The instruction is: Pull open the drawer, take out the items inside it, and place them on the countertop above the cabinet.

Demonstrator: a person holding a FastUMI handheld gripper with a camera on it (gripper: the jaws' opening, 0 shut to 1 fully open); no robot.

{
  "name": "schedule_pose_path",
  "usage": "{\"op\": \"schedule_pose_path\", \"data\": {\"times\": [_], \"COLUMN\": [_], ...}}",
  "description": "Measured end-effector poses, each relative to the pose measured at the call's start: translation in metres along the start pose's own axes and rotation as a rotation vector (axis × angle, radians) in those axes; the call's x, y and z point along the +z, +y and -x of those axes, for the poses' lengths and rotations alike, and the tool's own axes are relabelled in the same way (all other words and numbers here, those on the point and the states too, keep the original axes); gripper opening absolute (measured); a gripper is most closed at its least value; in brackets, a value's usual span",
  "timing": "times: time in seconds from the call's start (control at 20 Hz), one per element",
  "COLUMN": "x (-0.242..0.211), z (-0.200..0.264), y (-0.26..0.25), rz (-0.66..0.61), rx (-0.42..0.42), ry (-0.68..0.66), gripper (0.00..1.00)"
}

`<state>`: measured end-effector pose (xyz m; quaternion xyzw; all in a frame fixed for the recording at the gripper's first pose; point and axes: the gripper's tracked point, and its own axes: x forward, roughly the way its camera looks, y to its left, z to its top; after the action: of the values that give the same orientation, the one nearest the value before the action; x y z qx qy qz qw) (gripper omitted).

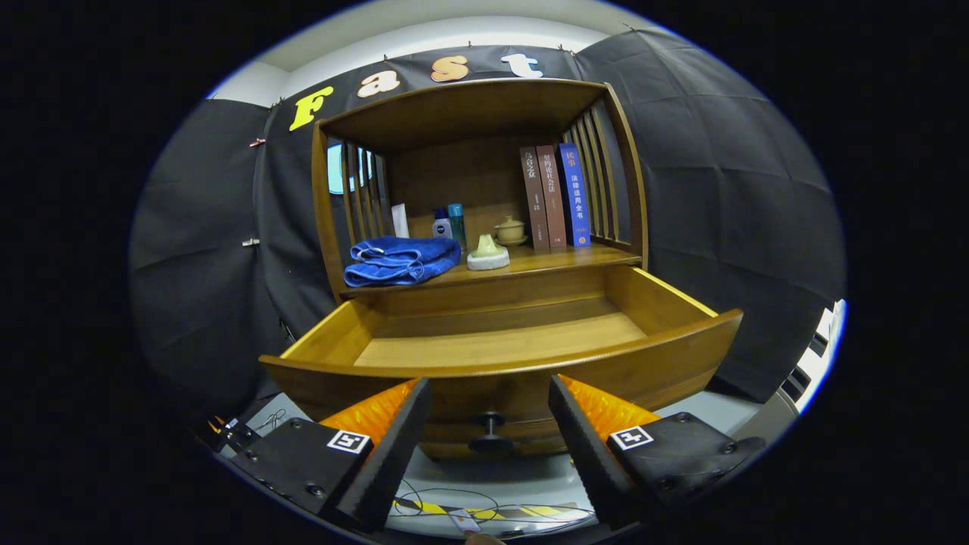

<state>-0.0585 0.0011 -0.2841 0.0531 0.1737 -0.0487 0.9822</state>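
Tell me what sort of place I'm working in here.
Likely a staged household corner inside a recording booth: a wooden cabinet with its drawer pulled open, black cloth walls all round, and home items on the countertop, a folded blue towel and books. The open gripper sits at the drawer knob.

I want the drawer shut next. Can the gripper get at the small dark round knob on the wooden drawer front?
Probably yes: the gripper is open, and the small dark round knob on the wooden drawer front sits in the gap between its fingers, with nothing between them.
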Motion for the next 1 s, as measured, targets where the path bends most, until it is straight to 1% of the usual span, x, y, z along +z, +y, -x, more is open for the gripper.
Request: {"op": "schedule_pose_path", "data": {"times": [0.2, 0.35, 0.5, 0.55, 0.65, 0.85, 1.0], "x": [-0.025, -0.036, -0.036, -0.036, -0.034, -0.028, -0.021], "z": [-0.013, -0.023, -0.03, -0.034, -0.032, -0.037, -0.052], "y": [0.001, 0.002, 0.002, -0.001, 0.0, -0.002, 0.001], "rz": [0.017, 0.027, 0.037, 0.035, 0.024, 0.035, 0.038], "rx": [0.005, 0.004, 0.0, -0.013, -0.016, -0.021, -0.018], "ry": [0.014, 0.022, 0.016, 0.02, 0.015, 0.01, 0.011], "gripper": [0.99, 1.0, 1.0, 1.0, 0.97, 0.98, 0.97]}}
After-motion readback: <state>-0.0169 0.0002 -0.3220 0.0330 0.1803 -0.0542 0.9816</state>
